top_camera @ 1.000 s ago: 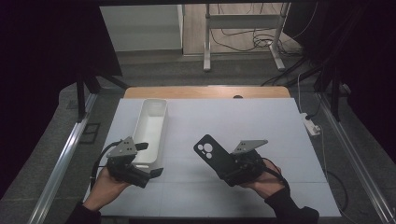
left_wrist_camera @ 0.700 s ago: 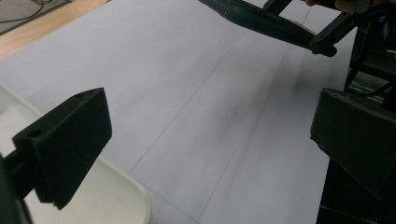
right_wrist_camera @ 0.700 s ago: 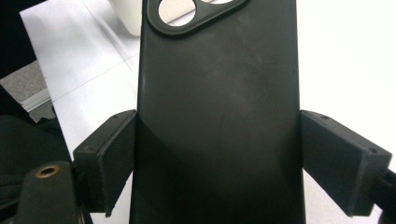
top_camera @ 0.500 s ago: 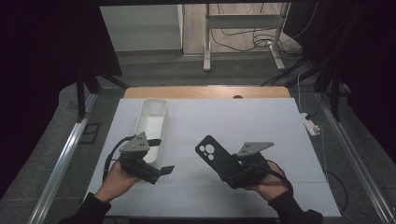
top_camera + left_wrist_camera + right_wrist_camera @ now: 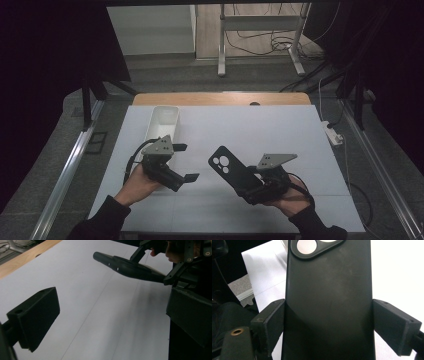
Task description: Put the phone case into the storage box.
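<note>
Black phone case (image 5: 231,169) sits clamped across its width in the right gripper (image 5: 252,186), held clear of the white table sheet (image 5: 280,130), camera cutout pointing up-left toward the table's middle. Right gripper view confirms it: both pads flat on the case's long edges, back face toward the lens.

Left gripper (image 5: 186,162) holds nothing; its jaws stand apart, with bare sheet between them in the left gripper view. It points right, at the case's free end, near but not touching.

White tray (image 5: 162,121) stands at the far left of the sheet, nothing visible inside from this angle.

Step in hand, by the look of it: a handover or two-handed regrip, with the right hand presenting the case and the left closing in. Next move calls for the left jaws to line up with the free end and straddle it before the right lets go; that thin edge leaves little margin.

Versus a second ago: the left hand has come away from beside the tray toward the centre and swung to face the case. Right hand and case are hardly changed.
</note>
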The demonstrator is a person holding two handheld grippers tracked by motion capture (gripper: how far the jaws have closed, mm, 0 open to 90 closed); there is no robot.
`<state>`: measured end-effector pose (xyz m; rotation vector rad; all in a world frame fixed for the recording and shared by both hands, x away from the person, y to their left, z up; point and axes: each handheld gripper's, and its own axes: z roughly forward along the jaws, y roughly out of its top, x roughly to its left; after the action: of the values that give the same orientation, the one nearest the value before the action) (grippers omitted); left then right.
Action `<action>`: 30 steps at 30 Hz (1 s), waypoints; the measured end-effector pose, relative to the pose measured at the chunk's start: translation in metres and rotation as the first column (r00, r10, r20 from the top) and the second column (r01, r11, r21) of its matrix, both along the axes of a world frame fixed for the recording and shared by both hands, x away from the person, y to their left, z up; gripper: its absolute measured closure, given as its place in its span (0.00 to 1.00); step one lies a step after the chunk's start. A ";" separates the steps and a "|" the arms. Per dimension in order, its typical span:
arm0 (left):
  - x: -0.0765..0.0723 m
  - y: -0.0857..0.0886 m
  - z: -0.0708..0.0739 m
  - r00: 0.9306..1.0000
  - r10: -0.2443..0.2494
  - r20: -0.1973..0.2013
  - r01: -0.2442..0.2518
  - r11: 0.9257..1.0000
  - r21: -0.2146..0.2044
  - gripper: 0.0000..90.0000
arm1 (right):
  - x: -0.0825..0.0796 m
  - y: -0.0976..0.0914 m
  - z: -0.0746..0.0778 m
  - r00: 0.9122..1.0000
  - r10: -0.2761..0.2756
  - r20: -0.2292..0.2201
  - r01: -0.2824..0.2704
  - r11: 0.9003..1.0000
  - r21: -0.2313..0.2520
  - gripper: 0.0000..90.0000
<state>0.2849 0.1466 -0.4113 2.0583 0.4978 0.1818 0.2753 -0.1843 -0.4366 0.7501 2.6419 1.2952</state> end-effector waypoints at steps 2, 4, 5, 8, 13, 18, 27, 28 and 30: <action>0.002 -0.002 0.000 1.000 -0.012 -0.001 0.012 1.000 -0.006 0.00 | 0.000 0.000 0.000 1.000 0.006 0.000 -0.006 1.000 0.005 0.16; 0.005 -0.007 0.002 0.999 -0.033 0.009 0.033 0.999 -0.005 0.00 | 0.000 -0.001 0.001 1.000 0.012 0.004 -0.012 1.000 0.012 0.16; 0.005 -0.009 0.002 0.999 -0.037 0.010 0.037 0.999 -0.006 0.00 | 0.000 -0.001 0.001 1.000 0.020 0.005 -0.020 1.000 0.019 0.16; 0.006 -0.011 0.001 0.999 -0.048 0.014 0.048 0.999 -0.017 0.00 | -0.001 -0.001 0.001 1.000 0.029 0.010 -0.030 0.999 0.024 0.16; 0.004 -0.012 -0.001 0.998 -0.061 0.019 0.062 0.998 -0.026 0.00 | -0.001 0.000 0.002 0.999 0.053 0.013 -0.054 0.998 0.043 0.16; -0.004 -0.009 -0.002 0.998 -0.055 0.022 0.056 0.997 -0.050 0.00 | -0.001 0.002 0.001 0.996 0.084 0.019 -0.085 0.995 0.059 0.16; -0.019 -0.005 -0.008 0.997 -0.071 0.029 0.073 0.995 -0.074 0.00 | -0.003 0.007 -0.003 0.988 0.153 0.006 -0.153 0.984 0.089 0.16; -0.020 -0.005 -0.007 0.997 -0.075 0.031 0.077 0.994 -0.076 0.00 | -0.004 0.008 -0.003 0.987 0.162 0.007 -0.162 0.983 0.090 0.16; -0.021 -0.004 -0.008 0.996 -0.080 0.028 0.082 0.993 -0.087 0.00 | -0.004 0.009 -0.004 0.984 0.178 0.001 -0.177 0.979 0.098 0.16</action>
<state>0.2641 0.1422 -0.4189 1.9840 0.3993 0.1345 0.2709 -0.1749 -0.4405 0.5406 2.7217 1.4778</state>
